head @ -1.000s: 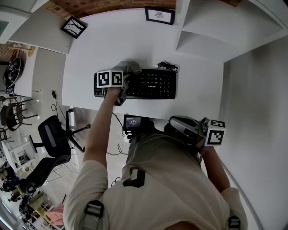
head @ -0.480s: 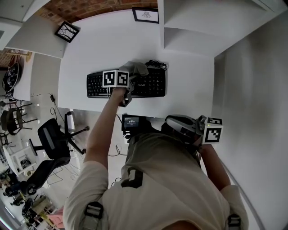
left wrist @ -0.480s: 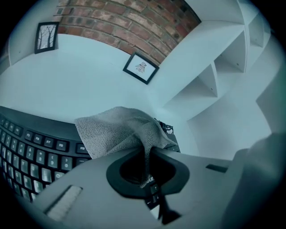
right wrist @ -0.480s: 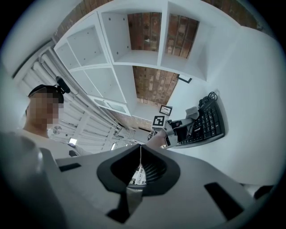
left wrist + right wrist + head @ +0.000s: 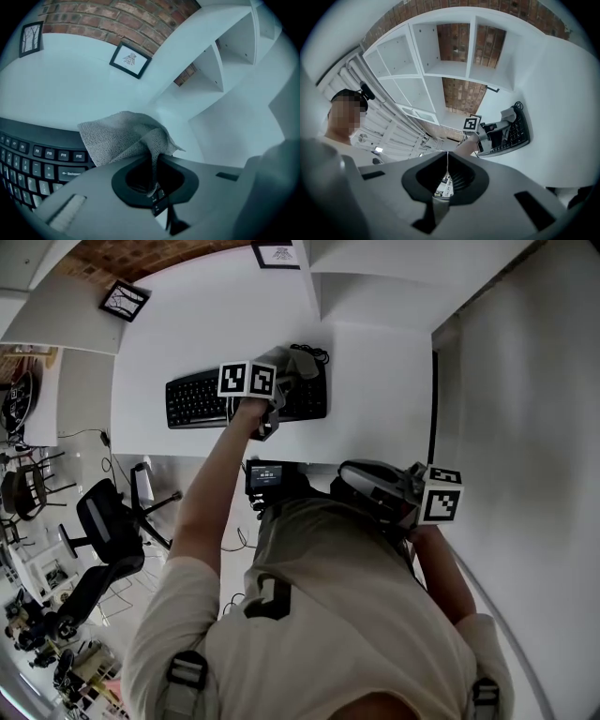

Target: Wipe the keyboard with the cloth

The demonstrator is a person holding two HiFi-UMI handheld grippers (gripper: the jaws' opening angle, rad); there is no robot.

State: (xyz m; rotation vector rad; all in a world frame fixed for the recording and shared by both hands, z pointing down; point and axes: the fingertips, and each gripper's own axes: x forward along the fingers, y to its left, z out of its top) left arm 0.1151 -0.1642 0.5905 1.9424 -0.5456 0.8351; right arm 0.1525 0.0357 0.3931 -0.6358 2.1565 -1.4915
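Observation:
A black keyboard (image 5: 199, 397) lies on the white desk (image 5: 375, 381). My left gripper (image 5: 284, 382) is shut on a grey cloth (image 5: 300, 363) and holds it down on the keyboard's right part. In the left gripper view the cloth (image 5: 119, 138) bunches out from the shut jaws over the function keys of the keyboard (image 5: 28, 159). My right gripper (image 5: 405, 495) hangs off the desk by my body, shut with nothing in it. Its own view shows the keyboard (image 5: 514, 136) and cloth (image 5: 508, 114) far off.
Two framed pictures (image 5: 277, 253) (image 5: 124, 299) lean at the desk's back. A white shelf unit (image 5: 375, 277) stands at the back right. A dark cable (image 5: 311, 352) coils behind the keyboard. An office chair (image 5: 105, 521) sits on the floor to the left.
My left gripper has slid the cloth rightward along the keyboard, from its left end toward its right part. The right gripper has stayed by my body.

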